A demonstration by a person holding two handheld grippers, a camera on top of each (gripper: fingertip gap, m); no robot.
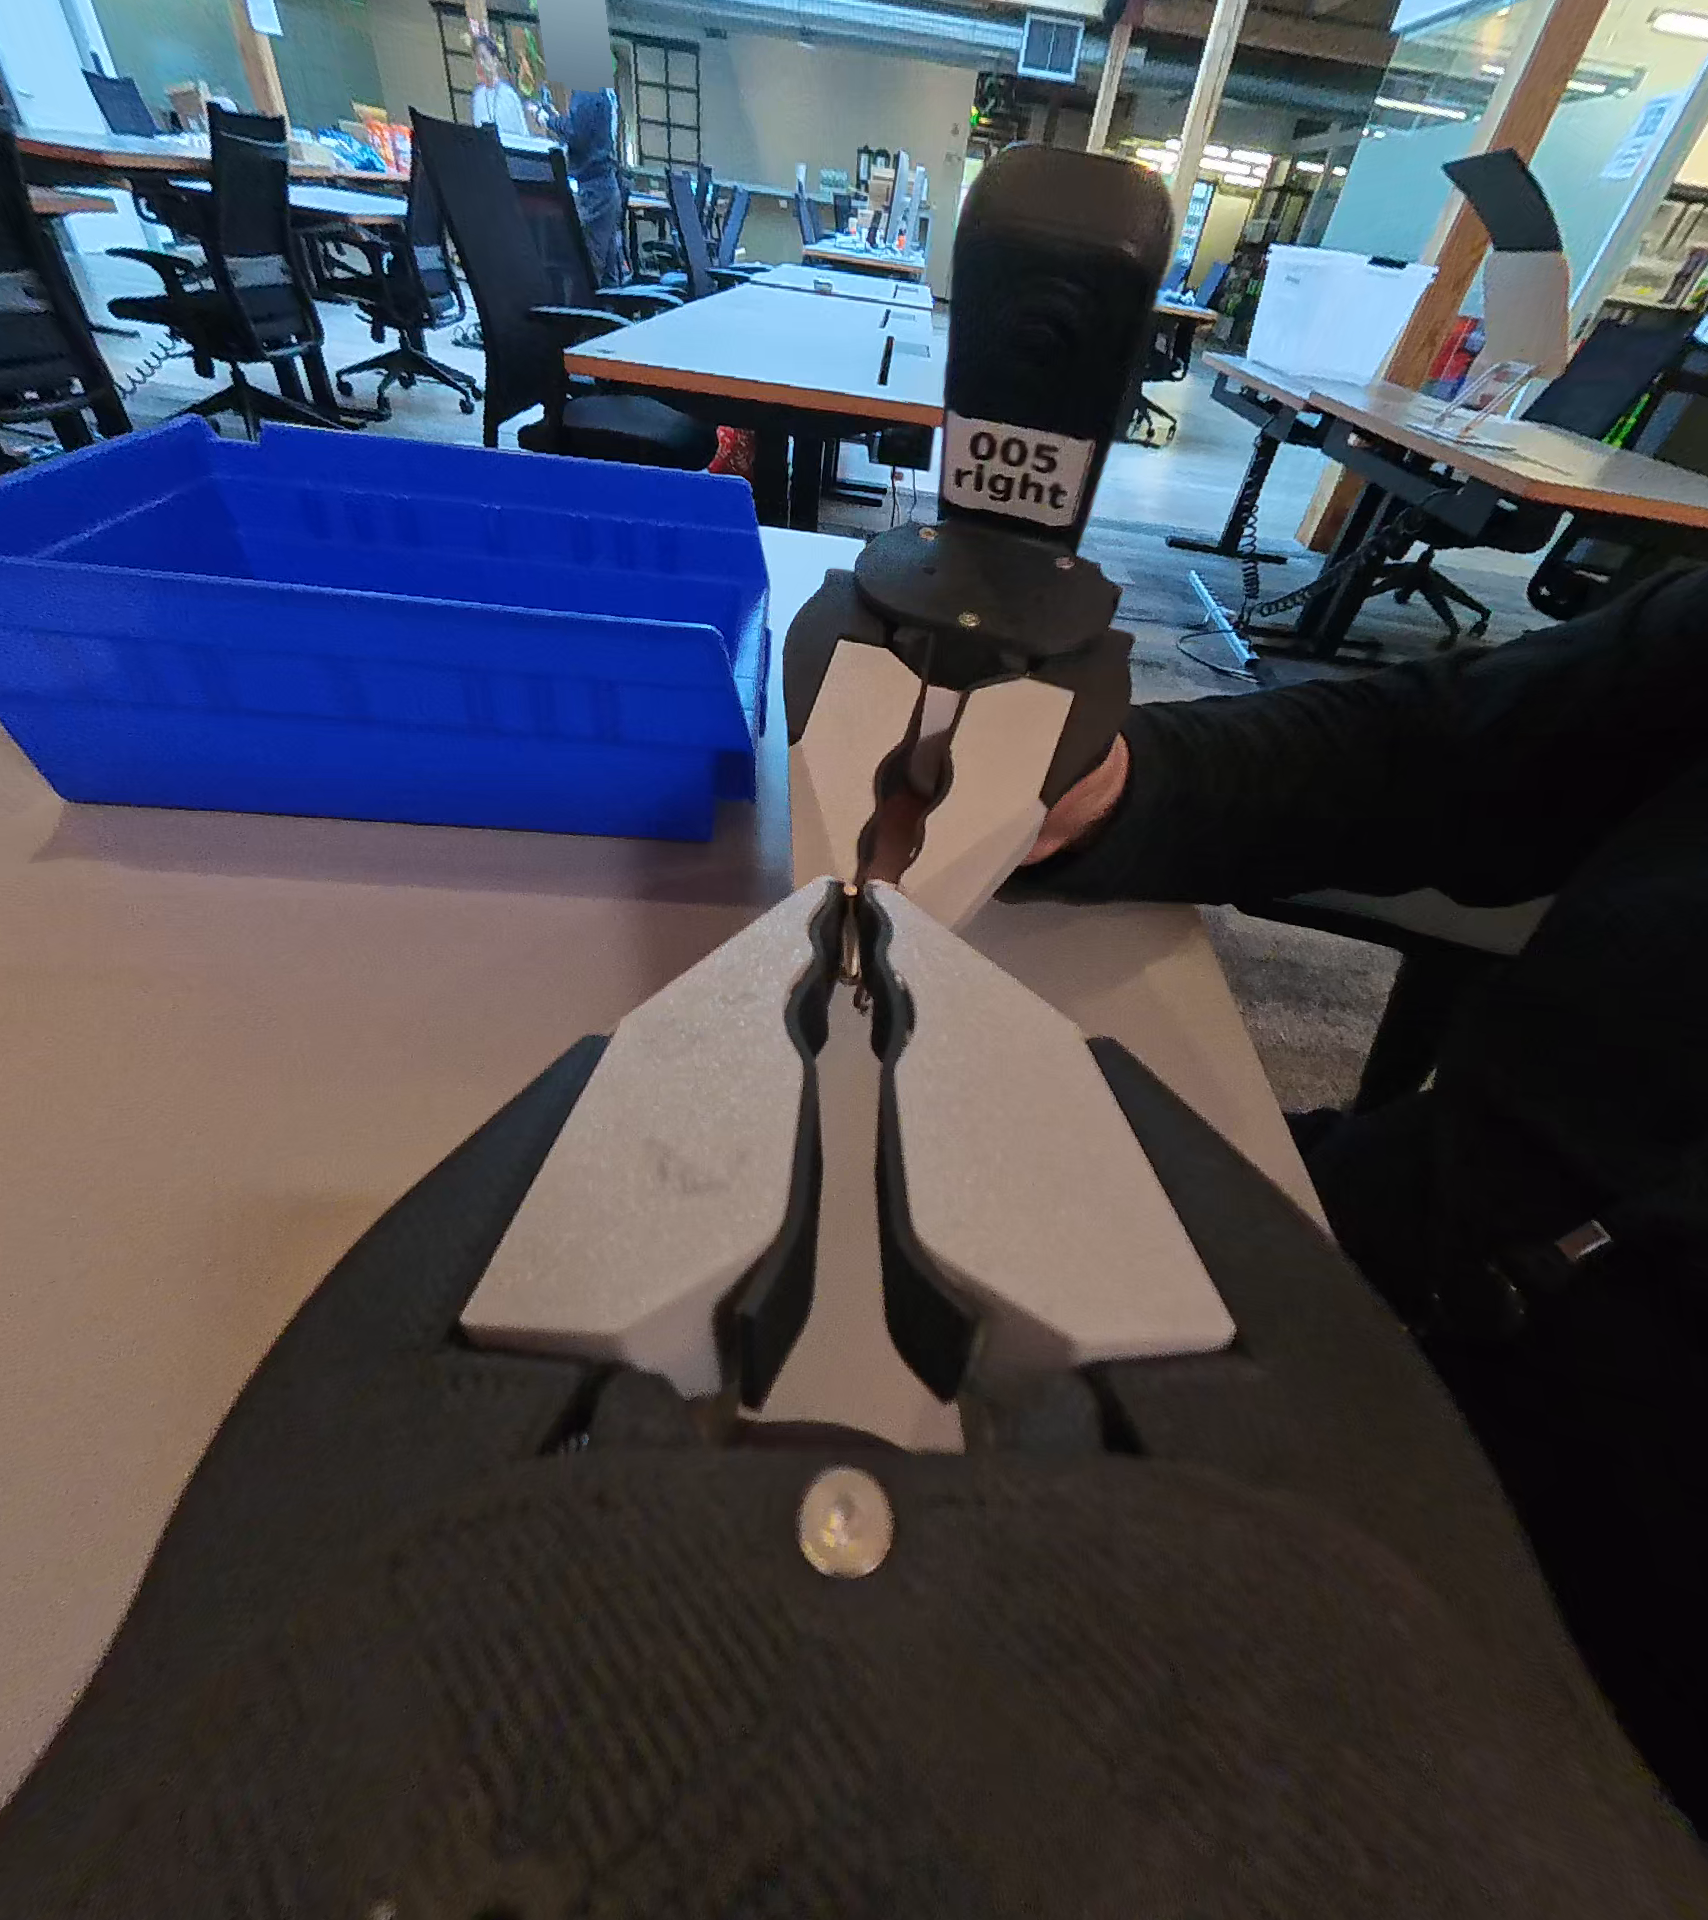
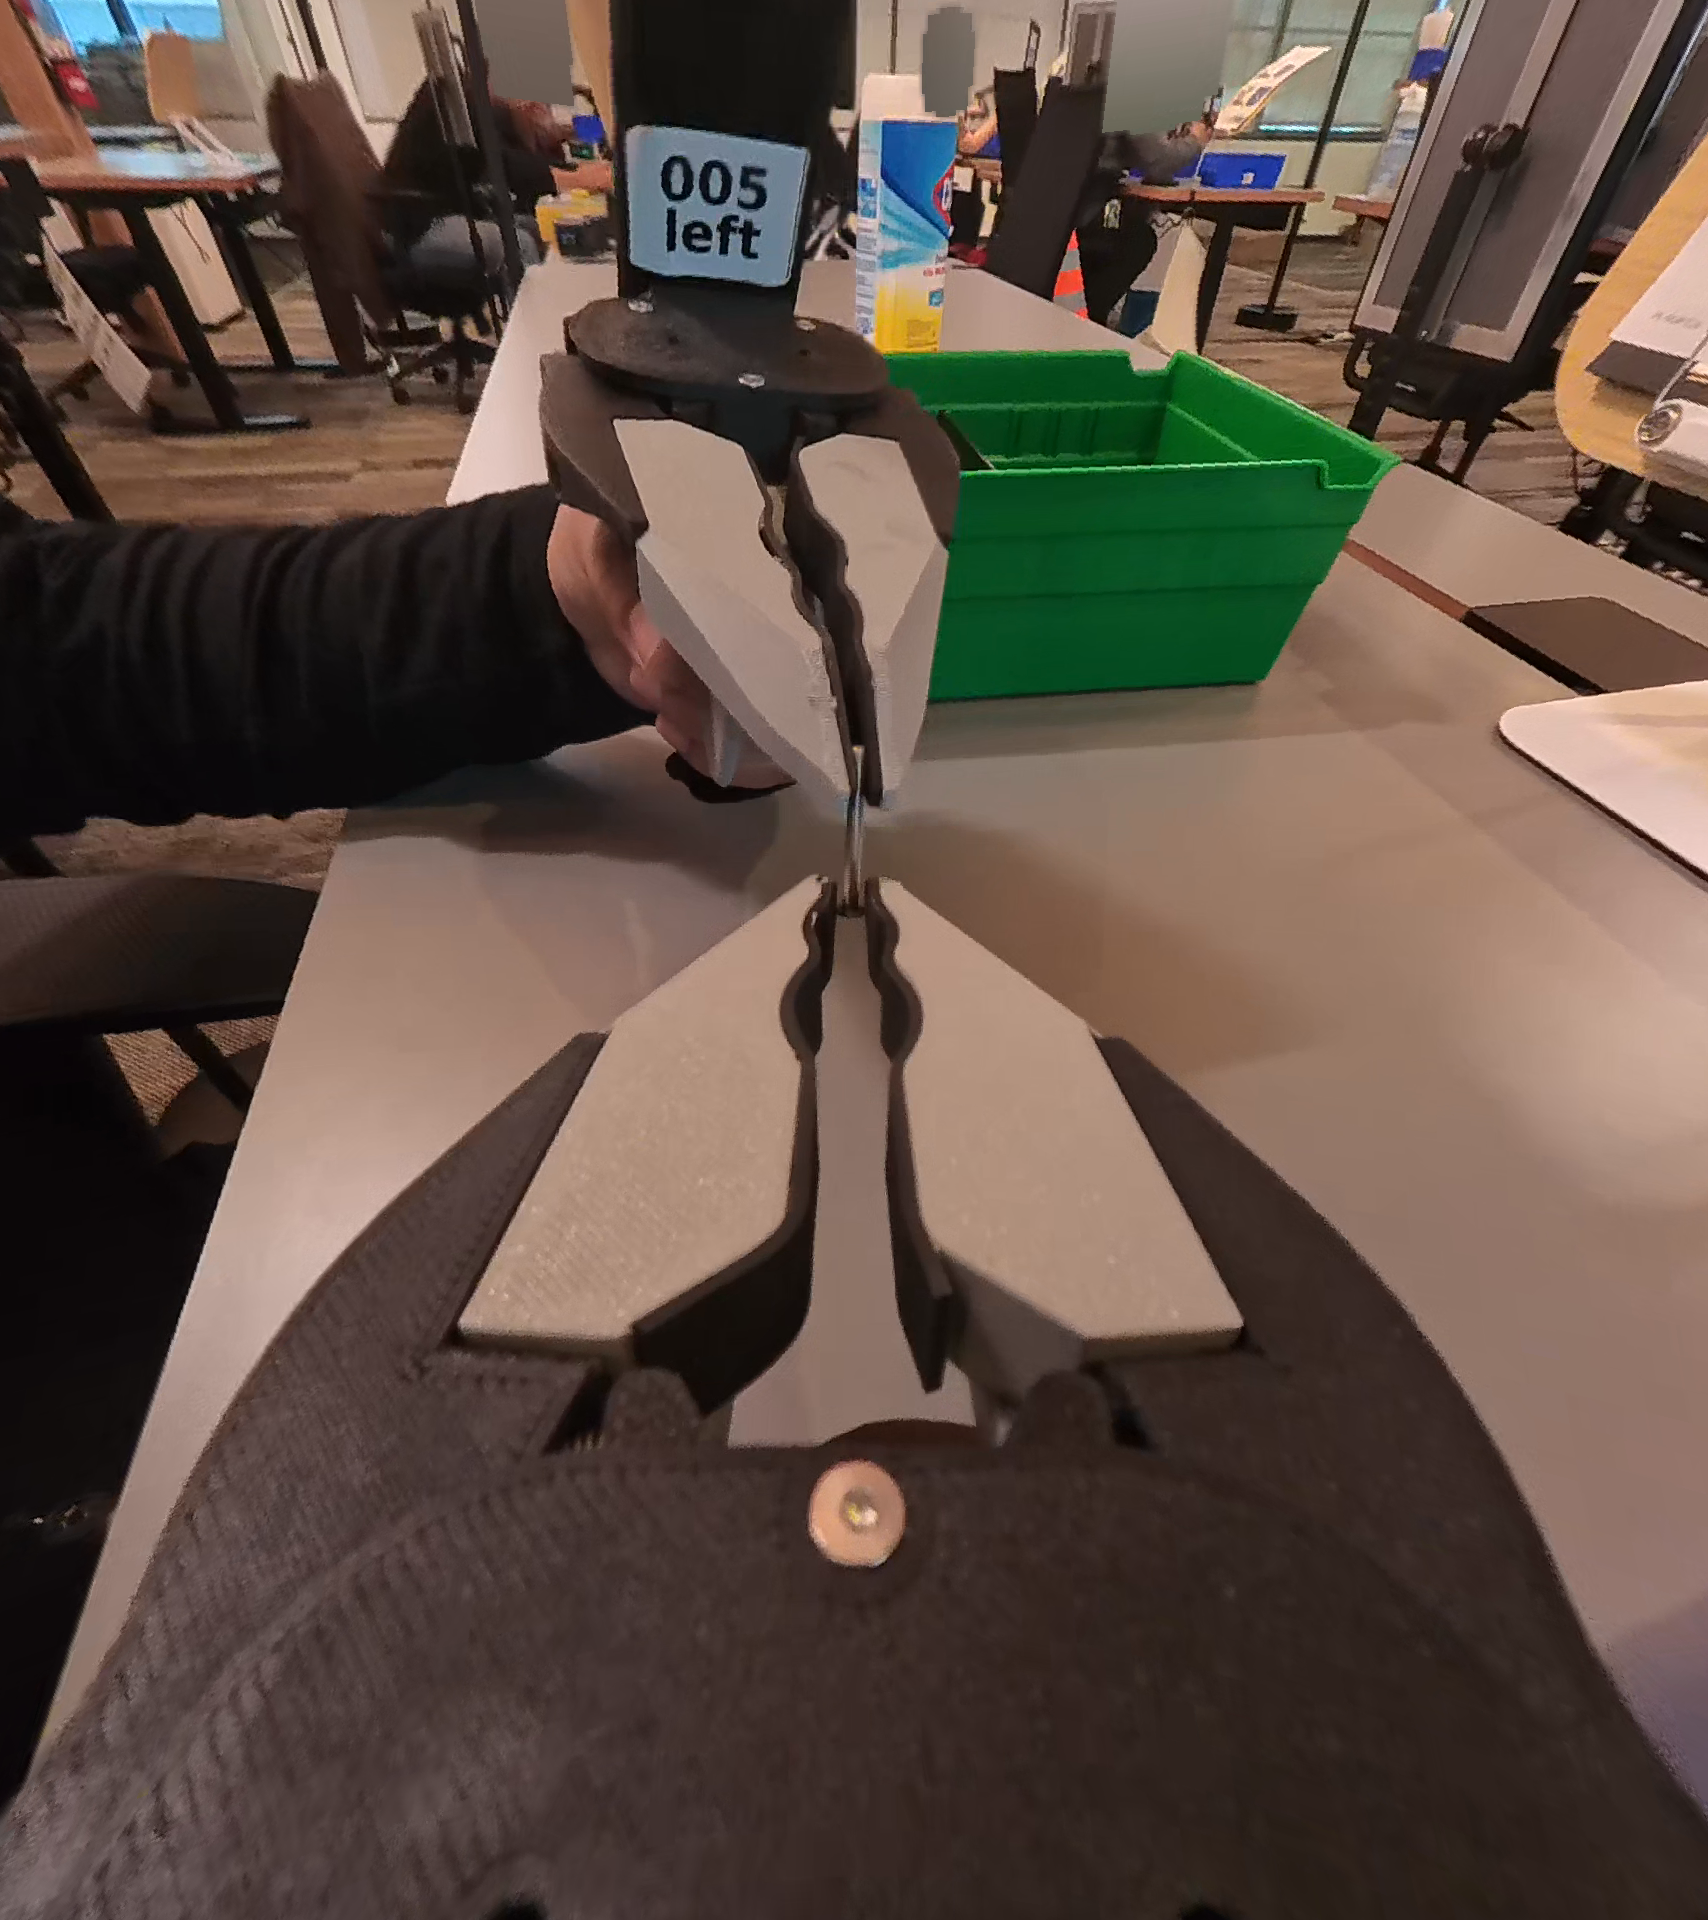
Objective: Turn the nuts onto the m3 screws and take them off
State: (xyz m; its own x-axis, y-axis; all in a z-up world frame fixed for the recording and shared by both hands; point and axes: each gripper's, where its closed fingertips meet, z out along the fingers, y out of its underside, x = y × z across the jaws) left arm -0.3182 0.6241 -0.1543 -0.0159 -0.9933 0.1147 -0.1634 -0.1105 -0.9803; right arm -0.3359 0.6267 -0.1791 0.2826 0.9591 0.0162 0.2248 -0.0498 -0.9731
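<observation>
- Grey-fingered left gripper [image 1: 852, 914] clenches a small nut [image 1: 848, 948] at its tips.
- Right gripper [image 2: 848, 902] pinches the thin m3 screw [image 2: 855, 831] above the table [image 2: 1245, 935], tip to tip.
- Blue bin [image 1: 362, 665] far left; green bin [image 2: 1120, 540] behind.

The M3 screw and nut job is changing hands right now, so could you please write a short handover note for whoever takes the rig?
Left hand-held gripper: shut on one end of the screw, held above the grey table.
Right hand-held gripper: shut on the screw's other end; the tips nearly meet.
Nut: too small to tell whether it is on the thread.
Bins: blue bin beside the left gripper, green bin beyond the right one; contents are not visible.
Done: screw picked up and held between both grippers.
Left: probably the turning, on or off; progress cannot be judged.
</observation>
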